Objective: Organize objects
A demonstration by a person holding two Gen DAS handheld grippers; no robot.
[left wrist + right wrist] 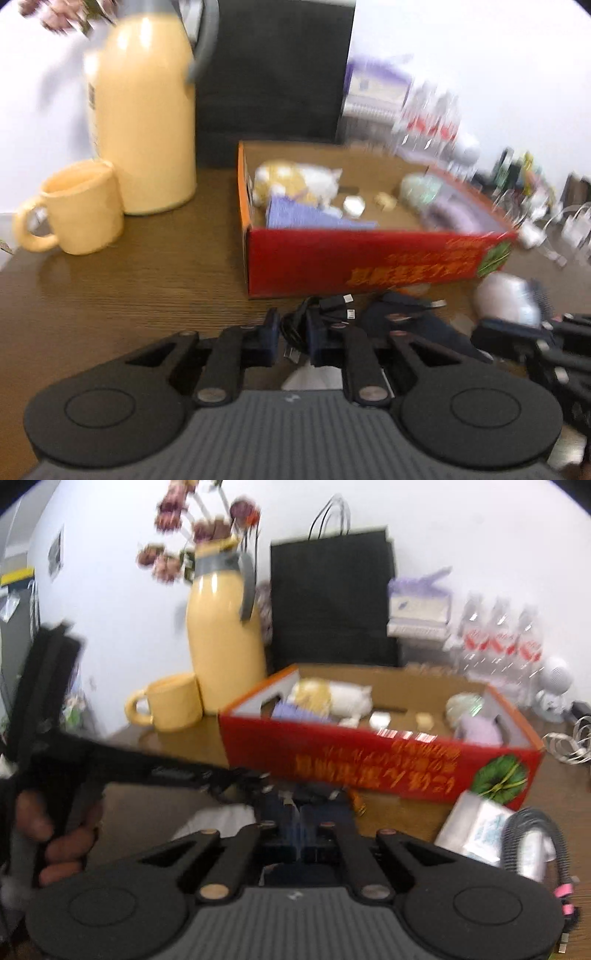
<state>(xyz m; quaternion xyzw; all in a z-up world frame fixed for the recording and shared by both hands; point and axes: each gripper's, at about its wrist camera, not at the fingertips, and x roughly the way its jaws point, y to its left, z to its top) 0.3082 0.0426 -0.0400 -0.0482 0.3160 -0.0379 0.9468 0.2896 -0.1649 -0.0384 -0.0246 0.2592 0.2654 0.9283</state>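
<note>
A: What is the left gripper doing on the wooden surface?

B: Its fingers are sitting narrowly apart around a bundle of black cable, though blur is hiding whether they are pressing it. The cable's plugs are lying just ahead, against the near wall of the red cardboard box.

A: And the right gripper?

B: Its fingers are standing nearly together; motion blur is making it impossible to tell whether anything is between them. The box is sitting directly ahead of it, holding a plush toy, a purple cloth and small pieces.

A: What is surrounding them?

B: A yellow jug and matching mug are standing ahead and left of the left gripper; a plastic packet is lying right of the right gripper
</note>
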